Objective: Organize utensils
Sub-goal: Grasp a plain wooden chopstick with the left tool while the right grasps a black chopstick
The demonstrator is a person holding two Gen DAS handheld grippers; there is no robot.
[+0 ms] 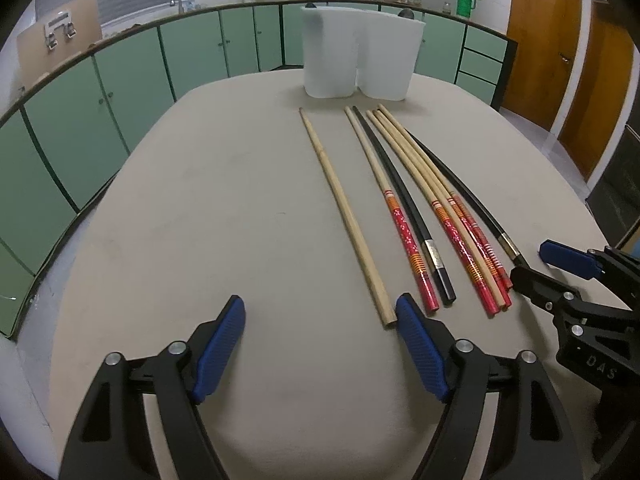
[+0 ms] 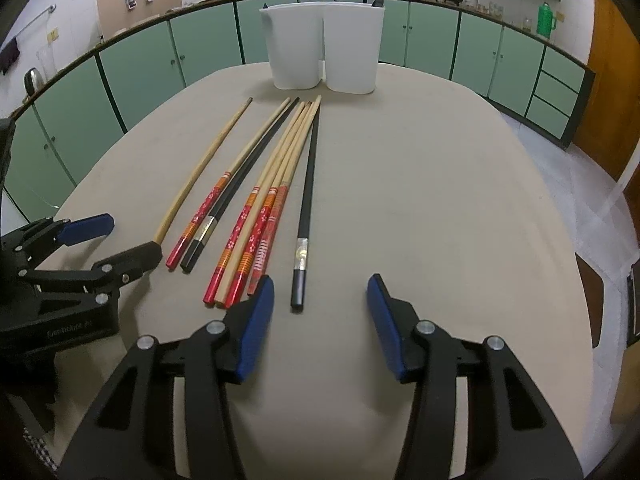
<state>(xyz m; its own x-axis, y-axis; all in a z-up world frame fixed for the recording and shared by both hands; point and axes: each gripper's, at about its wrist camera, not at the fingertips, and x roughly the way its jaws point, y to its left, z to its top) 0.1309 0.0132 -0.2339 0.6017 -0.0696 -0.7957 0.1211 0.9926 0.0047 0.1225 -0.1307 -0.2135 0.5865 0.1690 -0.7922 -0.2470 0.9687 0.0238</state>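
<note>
Several long chopsticks lie side by side on the beige table (image 1: 200, 200). A plain bamboo one (image 1: 344, 216) lies apart at the left, also in the right wrist view (image 2: 200, 168). Red-handled ones (image 1: 460, 224) (image 2: 256, 216) and two black ones (image 1: 400, 196) (image 2: 308, 184) lie to its right. A white two-compartment holder (image 1: 360, 56) (image 2: 324, 48) stands at the table's far end. My left gripper (image 1: 320, 344) is open, its right pad beside the bamboo chopstick's near end. My right gripper (image 2: 320, 328) is open, just behind the rightmost black chopstick's handle.
Green cabinets (image 1: 120, 80) under a counter with pots and a sink curve behind the table. Wooden doors (image 1: 560, 40) stand at the right. The table edge (image 2: 560, 280) drops to a tiled floor on the right.
</note>
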